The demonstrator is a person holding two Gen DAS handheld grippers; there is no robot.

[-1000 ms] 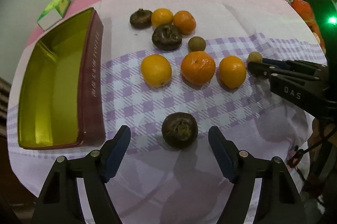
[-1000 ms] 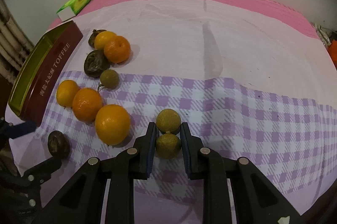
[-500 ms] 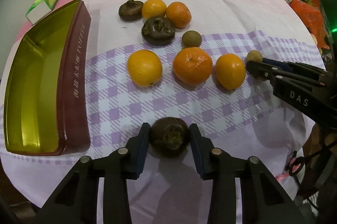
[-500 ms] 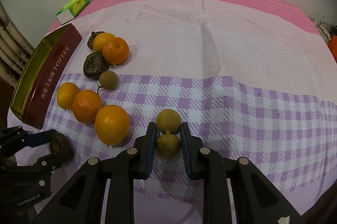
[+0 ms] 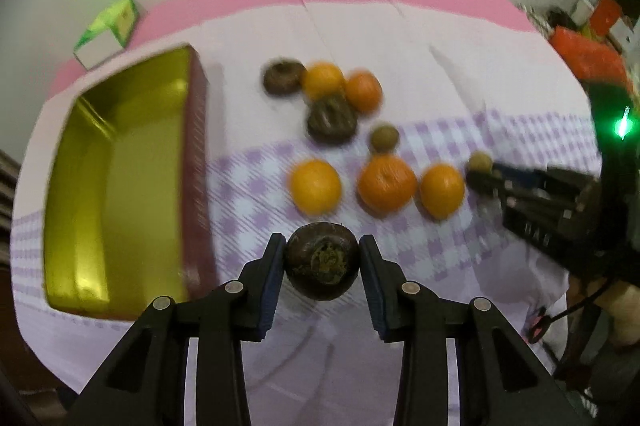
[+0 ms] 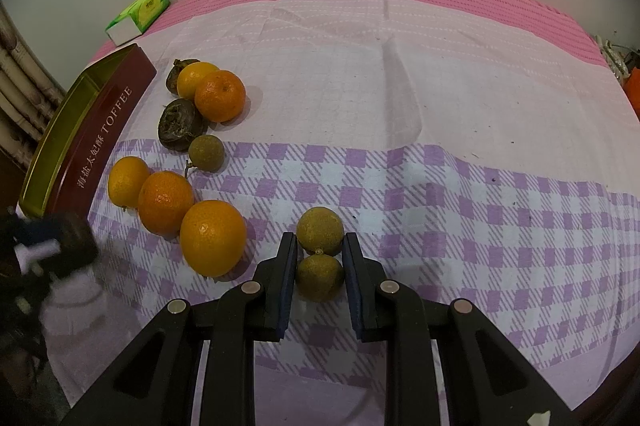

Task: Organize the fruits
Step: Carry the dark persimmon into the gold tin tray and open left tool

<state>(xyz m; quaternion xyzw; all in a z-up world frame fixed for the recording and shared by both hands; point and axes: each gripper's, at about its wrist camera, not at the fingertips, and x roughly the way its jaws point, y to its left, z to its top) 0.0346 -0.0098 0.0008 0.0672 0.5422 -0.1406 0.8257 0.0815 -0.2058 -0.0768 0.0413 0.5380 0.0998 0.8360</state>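
Pick-up step: left gripper [image 5: 322, 260] clamps dark fruit [image 5: 322, 261], right gripper [image 6: 319, 276] clamps green fruit [image 6: 319, 277]; next, carry to tin [image 5: 120, 181].

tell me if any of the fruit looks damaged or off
The dark brown fruits look shrivelled and wrinkled: one in the left hand-held gripper, two more beside the oranges. The rest look sound.
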